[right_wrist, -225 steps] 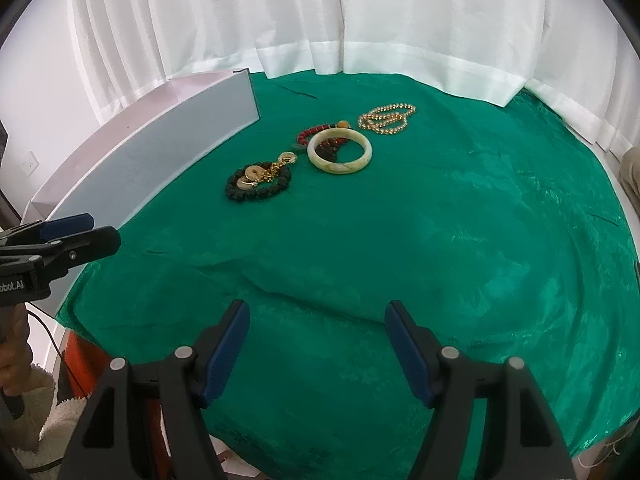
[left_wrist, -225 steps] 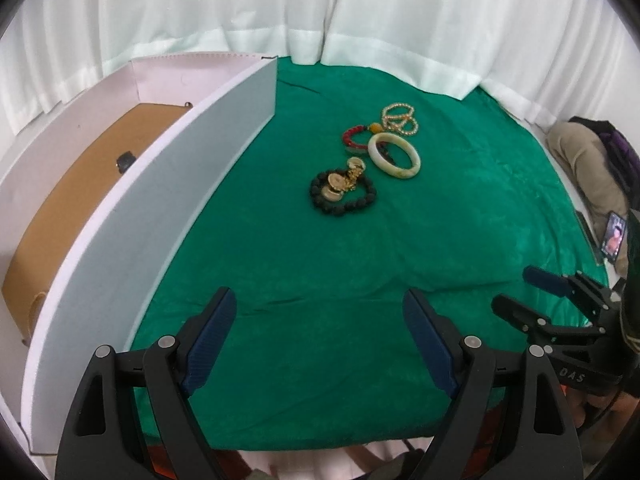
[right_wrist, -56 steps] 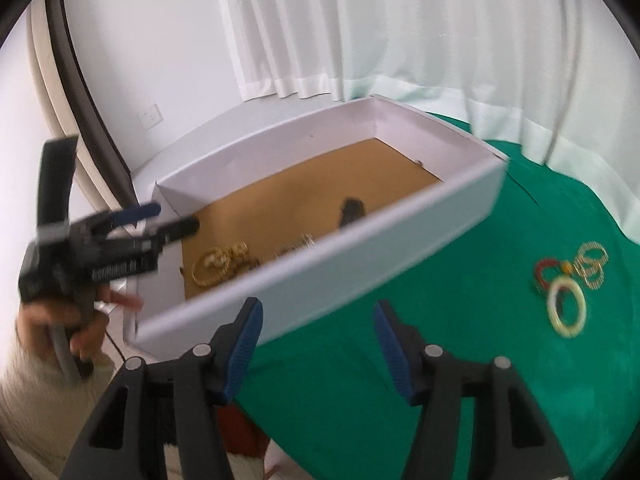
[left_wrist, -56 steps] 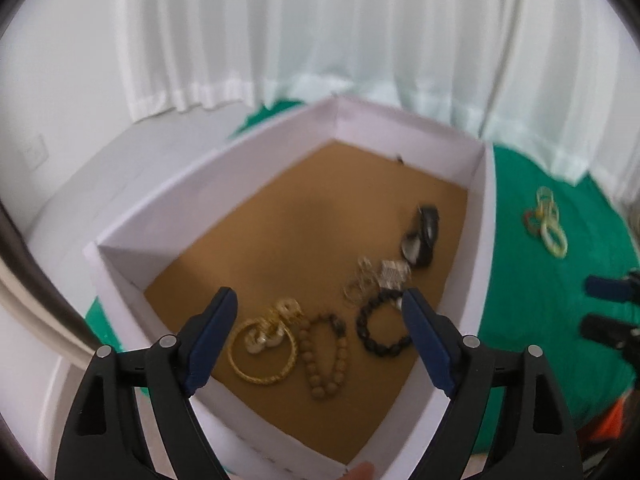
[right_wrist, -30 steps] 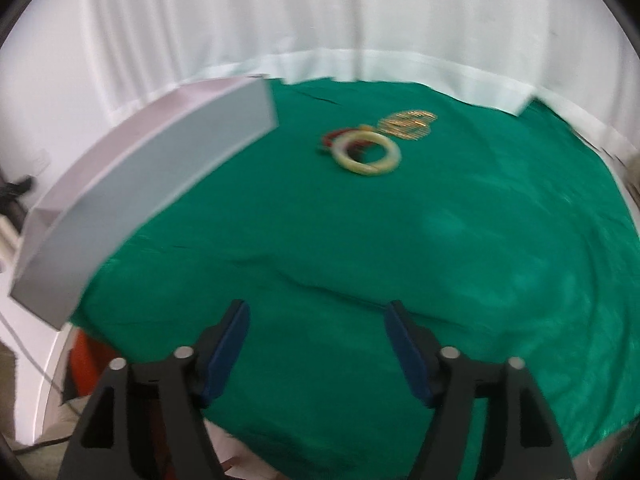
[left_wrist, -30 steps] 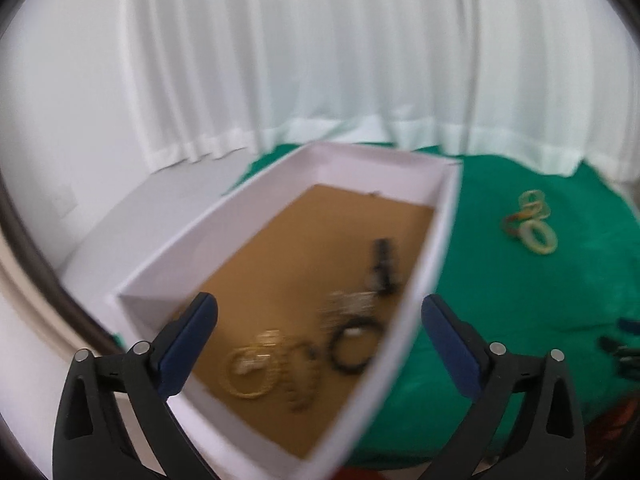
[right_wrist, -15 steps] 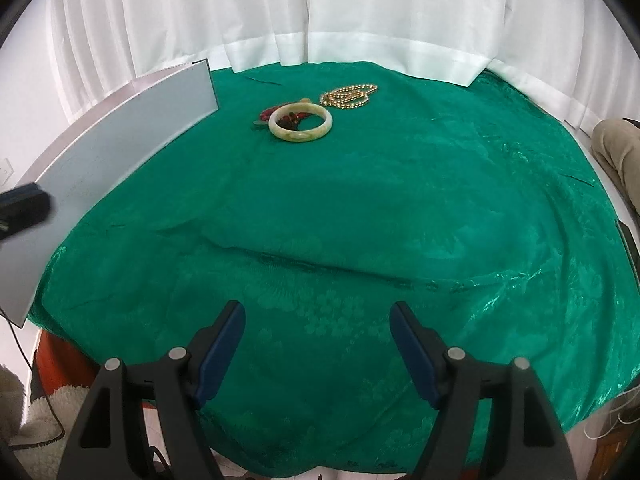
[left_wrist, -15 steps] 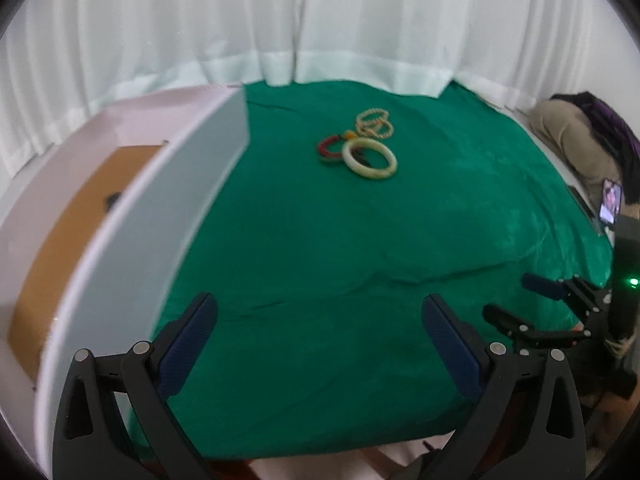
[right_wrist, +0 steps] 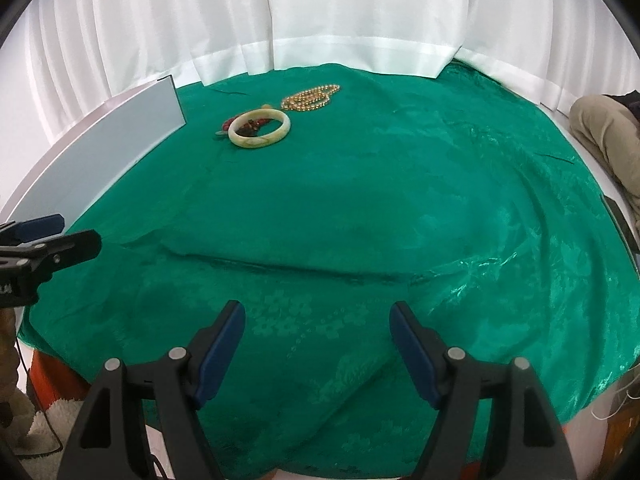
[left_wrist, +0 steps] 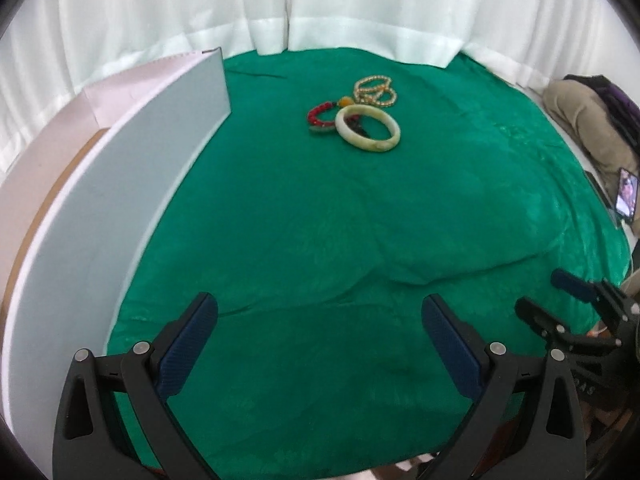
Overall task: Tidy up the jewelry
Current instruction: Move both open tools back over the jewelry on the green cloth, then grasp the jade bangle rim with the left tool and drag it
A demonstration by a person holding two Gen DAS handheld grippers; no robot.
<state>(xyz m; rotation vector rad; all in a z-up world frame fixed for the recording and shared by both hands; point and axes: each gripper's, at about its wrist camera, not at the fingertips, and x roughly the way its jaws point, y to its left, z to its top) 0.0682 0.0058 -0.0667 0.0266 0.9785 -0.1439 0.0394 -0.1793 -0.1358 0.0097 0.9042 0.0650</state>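
**Jewelry: 3 pieces on the cloth, both grippers empty**

Jewelry lies in the upper middle of both views, well beyond the tools.

At the bottom of the left wrist view, the left gripper has its 2 blue-padded jaws spread wide over the green cloth, holding and touching nothing. At the bottom of the right wrist view, the right gripper is likewise spread apart and empty.

Along the left edge of both frames runs 1 white box, its long wall rising from the cloth.

Farther up sit 3 pieces, clustered: 1 pale jade bangle nearest, overlapping 1 red bead bracelet to its left, and 1 looped gold bead strand just behind them. White curtains fill the top.
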